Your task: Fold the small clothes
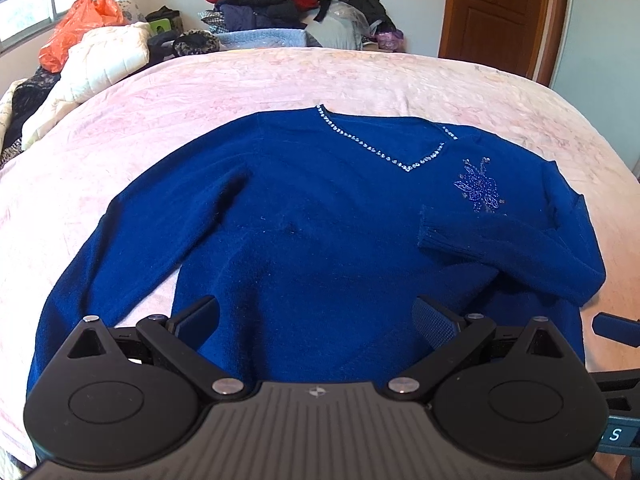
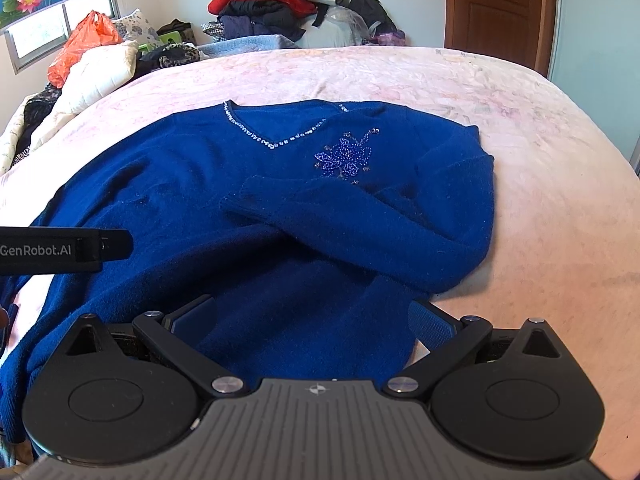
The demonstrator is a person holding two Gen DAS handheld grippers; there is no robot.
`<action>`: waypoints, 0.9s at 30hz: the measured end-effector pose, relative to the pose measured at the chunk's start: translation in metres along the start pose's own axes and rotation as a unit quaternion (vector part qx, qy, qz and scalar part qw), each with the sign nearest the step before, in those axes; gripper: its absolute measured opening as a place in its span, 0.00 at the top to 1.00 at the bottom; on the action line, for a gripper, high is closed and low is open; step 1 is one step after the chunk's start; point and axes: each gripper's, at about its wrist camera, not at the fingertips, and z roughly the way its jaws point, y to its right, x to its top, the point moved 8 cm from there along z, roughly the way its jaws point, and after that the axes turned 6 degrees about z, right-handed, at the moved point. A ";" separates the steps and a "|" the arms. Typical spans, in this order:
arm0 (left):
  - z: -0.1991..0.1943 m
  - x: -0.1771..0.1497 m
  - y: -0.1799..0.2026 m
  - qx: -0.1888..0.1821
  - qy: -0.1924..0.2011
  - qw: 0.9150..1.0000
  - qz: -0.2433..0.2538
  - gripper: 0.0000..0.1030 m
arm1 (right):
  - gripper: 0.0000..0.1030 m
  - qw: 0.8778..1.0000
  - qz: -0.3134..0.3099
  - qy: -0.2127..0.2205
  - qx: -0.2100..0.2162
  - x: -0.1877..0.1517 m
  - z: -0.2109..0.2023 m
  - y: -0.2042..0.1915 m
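A dark blue V-neck sweater with a beaded neckline and a beaded flower lies face up on the pink bed cover; it also shows in the right wrist view. Its right sleeve is folded across the chest; its left sleeve lies stretched out towards the near left. My left gripper is open and empty above the sweater's lower hem. My right gripper is open and empty over the lower right part of the sweater. The left gripper's body shows at the left of the right wrist view.
A pile of clothes sits beyond the bed's far edge. An orange plastic bag and a white quilt lie at the far left. A brown door stands at the back right.
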 end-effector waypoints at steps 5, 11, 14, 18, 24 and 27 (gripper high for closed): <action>-0.001 0.001 0.002 -0.001 0.001 1.000 0.011 0.00 | 0.00 1.000 0.001 -0.004 0.002 -0.001 0.001 -0.001; -0.002 0.001 0.001 0.001 0.010 1.000 0.014 0.00 | 0.00 1.000 0.003 -0.008 0.008 -0.001 0.002 -0.001; -0.003 0.001 -0.001 0.003 0.016 1.000 0.010 0.00 | 0.00 1.000 -0.002 -0.002 0.006 -0.001 0.002 -0.001; -0.002 0.000 -0.002 -0.005 0.013 1.000 0.008 0.00 | 0.00 1.000 -0.018 0.014 0.002 0.000 0.001 -0.002; -0.001 -0.005 0.004 -0.035 0.006 0.999 0.018 0.00 | 0.00 0.999 -0.029 0.036 -0.011 0.008 -0.005 0.004; -0.002 -0.007 0.010 -0.031 0.008 0.999 0.032 0.00 | 0.00 0.998 -0.027 0.051 -0.031 0.014 -0.008 0.015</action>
